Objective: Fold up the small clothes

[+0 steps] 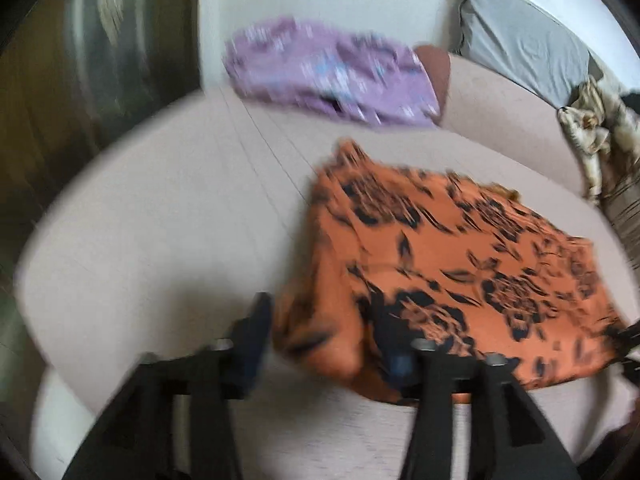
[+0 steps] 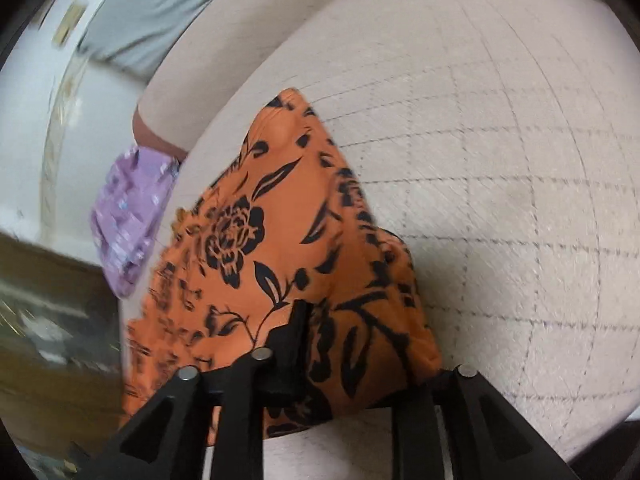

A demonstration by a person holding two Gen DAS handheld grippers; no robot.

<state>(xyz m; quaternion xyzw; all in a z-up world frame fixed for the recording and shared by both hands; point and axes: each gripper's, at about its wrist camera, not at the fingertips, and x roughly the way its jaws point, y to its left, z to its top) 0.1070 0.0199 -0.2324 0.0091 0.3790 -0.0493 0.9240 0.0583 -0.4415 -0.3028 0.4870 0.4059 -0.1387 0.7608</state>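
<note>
An orange cloth with a black flower print (image 1: 460, 264) lies partly folded on the pale quilted surface (image 1: 160, 220). My left gripper (image 1: 324, 336) is open, its fingers wide apart on either side of the cloth's near left corner. In the right wrist view the same cloth (image 2: 288, 232) fills the middle. My right gripper (image 2: 352, 340) is open around the cloth's near edge; its right finger is hidden behind the fabric. Both views are blurred by motion.
A purple patterned garment (image 1: 328, 72) lies at the far side, also in the right wrist view (image 2: 128, 216). A grey pillow (image 1: 524, 36) and a brown patterned cloth (image 1: 600, 136) sit at the back right. A dark cabinet (image 1: 80, 60) stands on the left.
</note>
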